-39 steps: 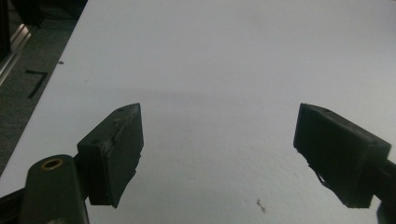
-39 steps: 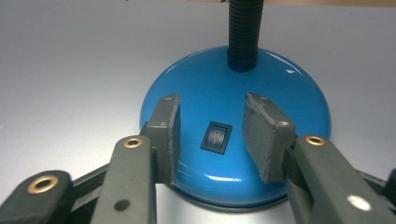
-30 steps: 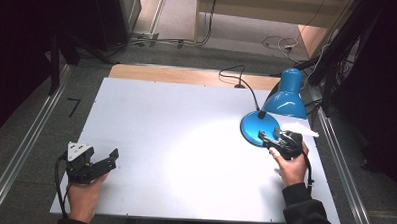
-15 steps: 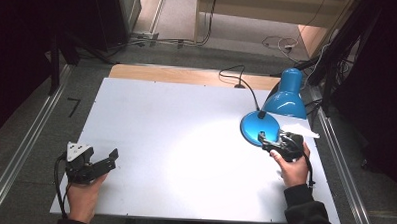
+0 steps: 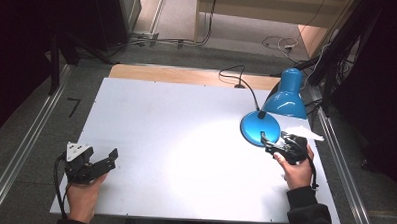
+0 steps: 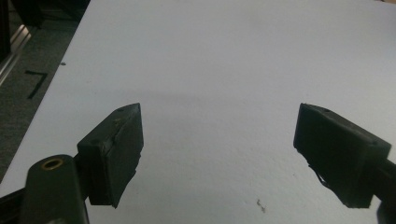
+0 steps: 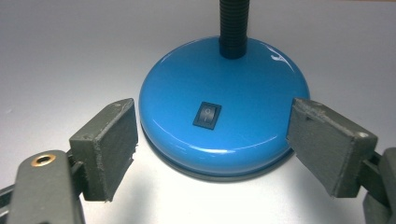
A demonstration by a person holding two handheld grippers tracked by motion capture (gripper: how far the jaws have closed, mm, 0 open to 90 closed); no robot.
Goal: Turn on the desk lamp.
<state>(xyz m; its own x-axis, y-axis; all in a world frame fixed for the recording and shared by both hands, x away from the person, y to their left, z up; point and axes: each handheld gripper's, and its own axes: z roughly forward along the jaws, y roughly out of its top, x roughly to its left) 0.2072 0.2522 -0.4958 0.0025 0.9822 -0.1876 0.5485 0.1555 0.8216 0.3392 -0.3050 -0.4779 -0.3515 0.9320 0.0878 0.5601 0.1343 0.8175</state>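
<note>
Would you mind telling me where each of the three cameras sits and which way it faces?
High view: fixed above the person's side, looking forward and down on the white table; both forearms, the left gripper and right gripper enter from below.
Left gripper view: rides the left gripper, looking along its open jaws at bare table.
Right gripper view: rides the right gripper, open jaws flanking the blue lamp base and its switch.
Shared: the high and right gripper views both show the lamp base.

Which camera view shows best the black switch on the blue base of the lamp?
The right gripper view: the rocker switch sits close and sharp in the middle of the lamp base, between the open jaws. The high view shows the base small, the switch too small to make out.
</note>
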